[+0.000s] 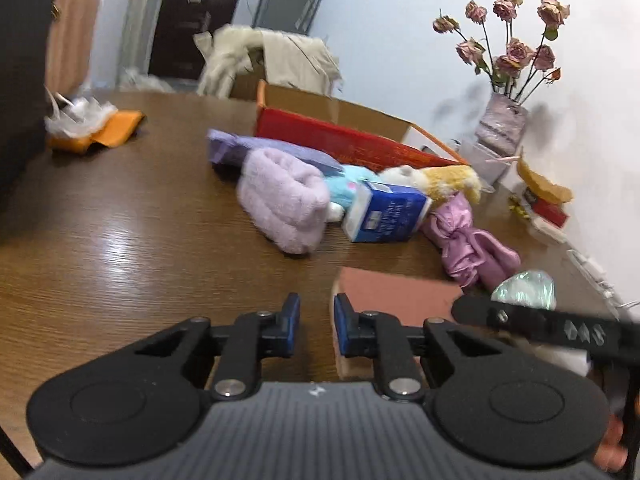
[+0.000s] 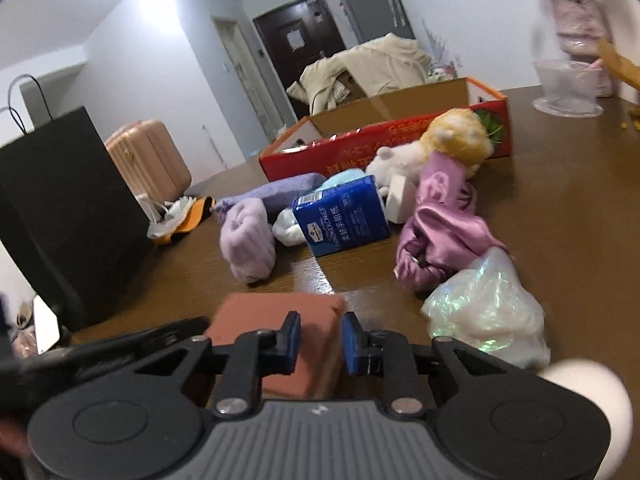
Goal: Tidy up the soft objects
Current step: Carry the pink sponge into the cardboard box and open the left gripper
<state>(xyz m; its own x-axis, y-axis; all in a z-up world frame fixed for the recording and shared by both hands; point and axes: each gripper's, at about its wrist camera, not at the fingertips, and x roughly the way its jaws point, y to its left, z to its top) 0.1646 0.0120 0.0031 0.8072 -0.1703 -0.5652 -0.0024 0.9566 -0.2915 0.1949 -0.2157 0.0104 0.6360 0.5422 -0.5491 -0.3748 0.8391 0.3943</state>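
A pile of soft things lies mid-table: a lilac fluffy roll [image 1: 284, 200] [image 2: 249, 240], a purple cloth [image 1: 256, 148] [image 2: 272, 192], a blue tissue pack [image 1: 386, 212] [image 2: 344, 216], a white and yellow plush toy [image 1: 436, 180] [image 2: 448, 144], pink satin fabric [image 1: 472, 240] [image 2: 440, 224] and an iridescent bag [image 1: 526, 286] [image 2: 488, 308]. A red-brown sponge block [image 1: 392, 296] [image 2: 280, 328] lies nearest. My left gripper [image 1: 317, 320] is open and empty, just left of the block. My right gripper [image 2: 320, 336] is open over the block's right end. An open red cardboard box [image 1: 344, 140] [image 2: 400, 128] stands behind the pile.
A vase of dried roses [image 1: 502, 120] and a clear container [image 2: 568, 84] stand at the far right by the wall. A black paper bag [image 2: 68, 208] stands at the left edge. An orange cloth with white plastic [image 1: 96, 128] lies far left. The wooden table [image 1: 140, 220] carries everything.
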